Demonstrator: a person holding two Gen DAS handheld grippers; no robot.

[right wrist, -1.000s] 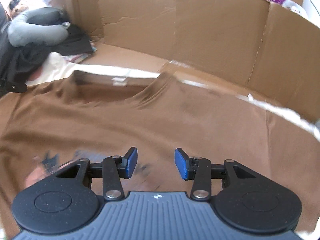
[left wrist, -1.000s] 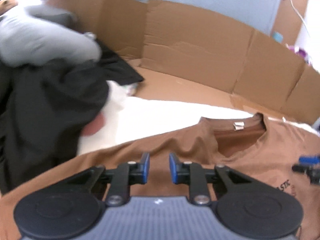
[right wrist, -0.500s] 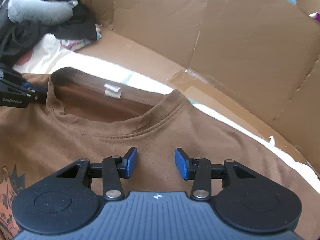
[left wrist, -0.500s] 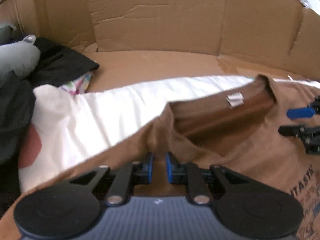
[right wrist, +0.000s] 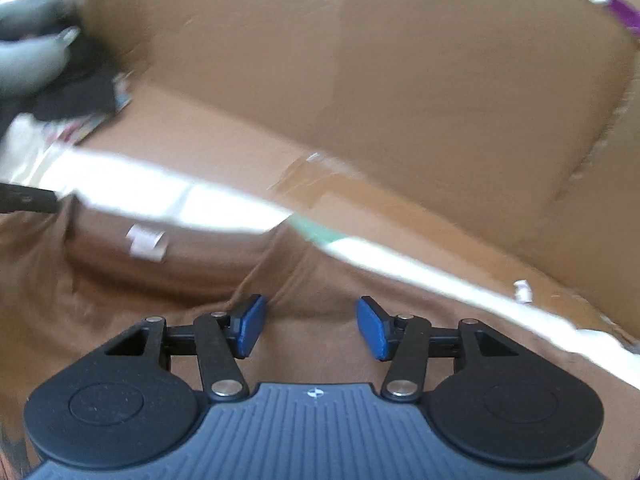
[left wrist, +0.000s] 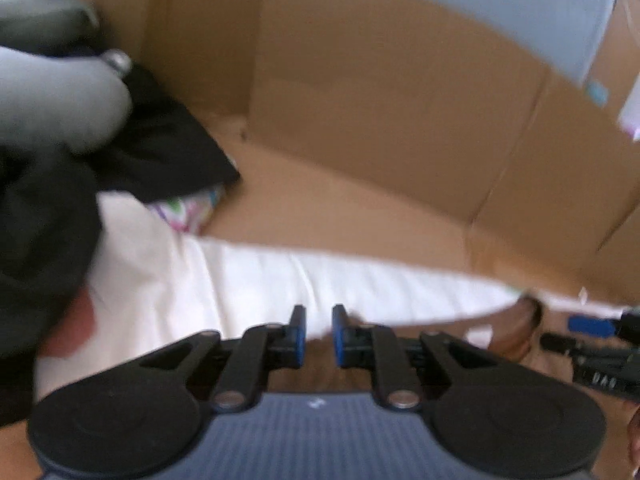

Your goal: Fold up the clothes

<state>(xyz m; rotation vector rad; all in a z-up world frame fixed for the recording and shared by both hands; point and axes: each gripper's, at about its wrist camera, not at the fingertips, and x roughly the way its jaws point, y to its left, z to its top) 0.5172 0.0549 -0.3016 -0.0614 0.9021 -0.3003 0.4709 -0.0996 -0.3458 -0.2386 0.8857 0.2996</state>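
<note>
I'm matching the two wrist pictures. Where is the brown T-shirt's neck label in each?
Left wrist: neck label is low right, a pale blur beside the collar.
Right wrist: neck label is left of centre, inside the collar.
Shared landmark: the cardboard wall behind the brown T-shirt.

Blurred frames. Brown cardboard wall (left wrist: 380, 92) of creased panels curves round the far side, with a flat cardboard floor (left wrist: 340, 216) in front of it. Pale grey-blue room wall (left wrist: 480, 4) shows above the cardboard, far right. White sheet (left wrist: 260, 280) covers the near surface, brightly lit and overexposed. Purple clutter (right wrist: 620, 12) beyond the cardboard, far right.
</note>
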